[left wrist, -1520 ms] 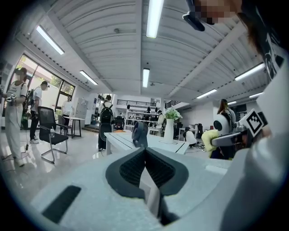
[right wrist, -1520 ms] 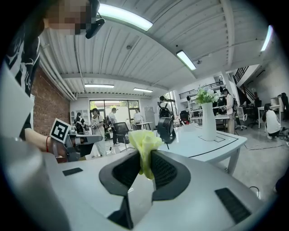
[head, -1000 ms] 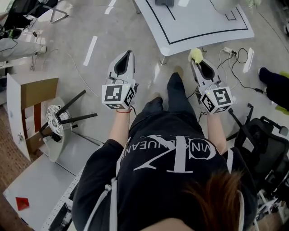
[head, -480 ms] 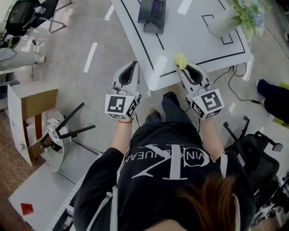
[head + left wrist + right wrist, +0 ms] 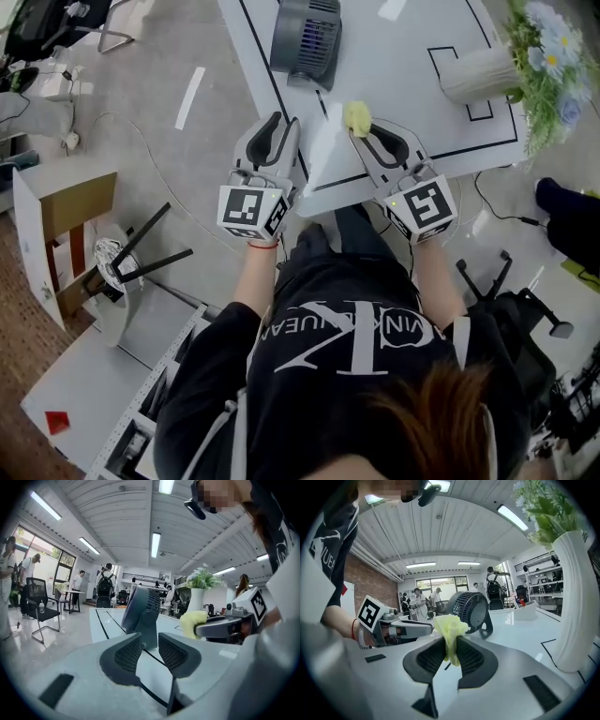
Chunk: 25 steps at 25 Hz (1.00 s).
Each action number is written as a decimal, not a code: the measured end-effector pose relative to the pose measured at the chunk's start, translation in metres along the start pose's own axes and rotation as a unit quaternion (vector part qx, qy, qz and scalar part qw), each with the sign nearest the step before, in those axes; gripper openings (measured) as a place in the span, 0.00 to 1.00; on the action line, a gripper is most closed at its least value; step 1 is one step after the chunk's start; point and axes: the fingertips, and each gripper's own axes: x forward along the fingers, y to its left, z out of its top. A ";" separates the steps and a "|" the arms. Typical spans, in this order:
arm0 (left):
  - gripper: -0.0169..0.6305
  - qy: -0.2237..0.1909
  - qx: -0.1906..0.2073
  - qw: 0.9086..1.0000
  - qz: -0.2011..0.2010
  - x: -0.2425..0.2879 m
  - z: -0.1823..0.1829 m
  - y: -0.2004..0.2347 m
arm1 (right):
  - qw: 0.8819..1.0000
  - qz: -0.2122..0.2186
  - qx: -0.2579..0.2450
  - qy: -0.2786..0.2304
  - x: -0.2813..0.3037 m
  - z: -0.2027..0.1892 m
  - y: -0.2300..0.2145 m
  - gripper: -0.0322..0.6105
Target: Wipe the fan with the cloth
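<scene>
A dark grey desk fan (image 5: 307, 42) stands on the white table (image 5: 403, 66), just beyond both grippers. My right gripper (image 5: 360, 131) is shut on a yellow cloth (image 5: 356, 117) over the table's near edge. In the right gripper view the cloth (image 5: 449, 631) sticks up between the pads, with the fan (image 5: 472, 609) behind it. My left gripper (image 5: 280, 122) hovers at the table's near left edge. Its jaws have just been opening, and in the left gripper view the left gripper (image 5: 149, 644) has nothing between its pads. The fan (image 5: 143, 609) stands straight ahead of it.
A white vase (image 5: 478, 75) of flowers stands at the table's right. On the floor at left are a tipped chair base (image 5: 131, 262) and a cardboard box (image 5: 66, 216). A black office chair (image 5: 525, 323) is at right. People stand in the background.
Both grippers have moved forward from over the floor to the table's near edge, toward the fan. The left jaws have gone from shut to open. The cloth stays in the right gripper.
</scene>
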 end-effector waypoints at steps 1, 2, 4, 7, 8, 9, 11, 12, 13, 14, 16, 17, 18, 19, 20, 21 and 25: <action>0.21 0.003 0.000 1.000 0.004 0.005 -0.001 0.000 | 1.000 0.004 -0.002 -0.001 0.005 0.002 -0.004 0.16; 0.22 0.006 0.001 1.000 0.009 0.010 -0.001 0.001 | 1.000 0.008 -0.005 -0.003 0.010 0.005 -0.009 0.16; 0.26 0.011 0.007 1.000 0.019 0.019 -0.001 0.002 | 1.000 0.015 -0.014 -0.008 0.019 0.011 -0.018 0.16; 0.29 0.017 0.021 0.999 0.028 0.031 -0.001 0.004 | 0.999 0.019 -0.038 -0.021 0.032 0.023 -0.030 0.16; 0.30 0.019 0.027 0.999 0.030 0.035 -0.001 0.003 | 0.998 0.019 -0.050 -0.024 0.036 0.027 -0.034 0.16; 0.30 0.021 0.034 0.999 0.033 0.038 -0.001 0.003 | 0.997 0.019 -0.065 -0.027 0.040 0.031 -0.037 0.16; 0.32 0.025 0.046 0.998 0.039 0.043 0.000 0.003 | 0.995 0.017 -0.098 -0.030 0.047 0.039 -0.042 0.16; 0.34 0.027 0.051 0.997 0.044 0.046 0.000 0.002 | 0.993 0.016 -0.116 -0.030 0.050 0.042 -0.045 0.16; 0.35 0.029 0.054 0.997 0.049 0.048 0.001 0.002 | 0.991 0.015 -0.133 -0.030 0.053 0.045 -0.047 0.16; 0.36 0.030 0.056 0.997 0.053 0.051 0.001 0.003 | 0.989 0.013 -0.147 -0.029 0.056 0.047 -0.050 0.16; 0.37 0.029 0.053 0.996 0.058 0.055 0.001 0.005 | 0.986 0.010 -0.166 -0.029 0.062 0.051 -0.055 0.16; 0.37 0.028 0.051 0.997 0.057 0.057 0.001 0.005 | 0.985 0.007 -0.172 -0.031 0.065 0.053 -0.057 0.16; 0.37 0.027 0.049 0.997 0.056 0.059 0.001 0.006 | 0.984 0.003 -0.177 -0.033 0.068 0.055 -0.060 0.16; 0.37 0.025 0.048 0.997 0.055 0.060 0.001 0.007 | 0.983 -0.001 -0.181 -0.035 0.070 0.057 -0.064 0.16; 0.36 0.023 0.047 0.997 0.056 0.060 0.001 0.008 | 0.982 -0.006 -0.185 -0.036 0.073 0.059 -0.068 0.16; 0.34 0.022 0.046 0.997 0.058 0.060 0.001 0.010 | 0.981 -0.011 -0.188 -0.036 0.075 0.060 -0.072 0.16; 0.33 0.029 0.048 0.996 0.062 0.061 -0.002 0.013 | 0.979 -0.031 -0.199 -0.033 0.086 0.067 -0.089 0.16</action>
